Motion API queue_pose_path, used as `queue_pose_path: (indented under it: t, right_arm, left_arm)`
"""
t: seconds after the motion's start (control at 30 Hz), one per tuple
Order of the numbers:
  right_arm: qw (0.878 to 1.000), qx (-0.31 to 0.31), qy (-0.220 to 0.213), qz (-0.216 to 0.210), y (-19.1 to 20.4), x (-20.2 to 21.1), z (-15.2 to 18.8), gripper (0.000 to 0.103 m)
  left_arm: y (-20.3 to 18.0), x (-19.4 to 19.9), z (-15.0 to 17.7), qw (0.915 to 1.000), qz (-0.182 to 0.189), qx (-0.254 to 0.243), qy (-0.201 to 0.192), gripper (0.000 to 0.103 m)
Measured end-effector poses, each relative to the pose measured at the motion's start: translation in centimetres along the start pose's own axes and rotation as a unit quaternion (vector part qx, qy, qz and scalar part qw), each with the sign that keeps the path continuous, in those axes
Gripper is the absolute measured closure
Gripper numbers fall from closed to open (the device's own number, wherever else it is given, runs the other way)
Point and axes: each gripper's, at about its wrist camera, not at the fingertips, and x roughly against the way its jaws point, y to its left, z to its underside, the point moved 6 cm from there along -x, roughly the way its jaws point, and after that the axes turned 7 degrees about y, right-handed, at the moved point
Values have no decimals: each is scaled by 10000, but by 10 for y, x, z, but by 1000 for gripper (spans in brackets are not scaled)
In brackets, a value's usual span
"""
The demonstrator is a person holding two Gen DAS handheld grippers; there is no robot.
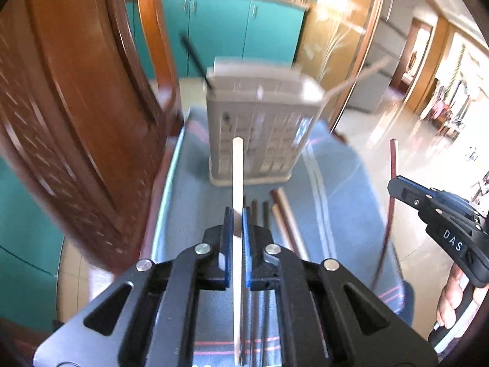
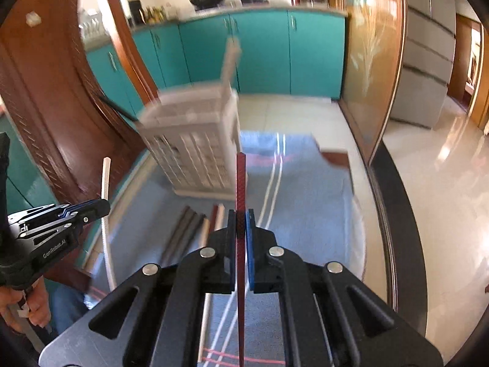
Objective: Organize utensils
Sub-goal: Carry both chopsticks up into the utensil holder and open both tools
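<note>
Blue cloth [image 1: 336, 189] covers the table where we work, with pale stripes running from near to far across it. On it, toward the far end, stands a grey slotted holder [image 1: 259, 128], upright, with one dark stick [image 1: 195, 61] leaning out of its left corner and a pale one [image 1: 354, 79] leaning out to the right. A carved wooden chair back [image 1: 79, 122] rises close on the left, beside the holder. Teal cabinets [image 2: 262, 55] line the far wall. Loose chopsticks [image 1: 275, 217], some dark and some brown, lie side by side on the cloth just near of the holder, their long axes running near to far. Our left gripper [image 1: 237, 223] is closed tight on a white chopstick [image 1: 237, 177], which sits between the blue pads and points away toward the holder, its far tip in front of the holder's face in the left wrist view. Our right gripper [image 2: 241, 223] is likewise clamped on a red chopstick [image 2: 240, 183], patterned along its length, pointing far and slightly up, its tip at the holder's right edge in the right wrist view. Both sticks are held clear above the cloth.
</note>
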Motion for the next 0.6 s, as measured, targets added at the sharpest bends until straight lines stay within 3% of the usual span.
queue_pose_path:
  t: [0.2, 0.43, 0.6]
  right_arm:
    - [9974, 87, -641, -313, 13, 57, -32, 96]
    - [9868, -61, -1505, -594, 24, 109, -106, 96]
    - [9796, -340, -1921, -486, 26, 118, -149, 96]
  left_arm:
    - [-2, 75, -36, 9971, 175, -131, -724, 96]
    - [-4, 145, -106, 9866, 115, -176, -1620, 96]
    - [5, 156, -152, 9808, -15, 198, -1941, 96]
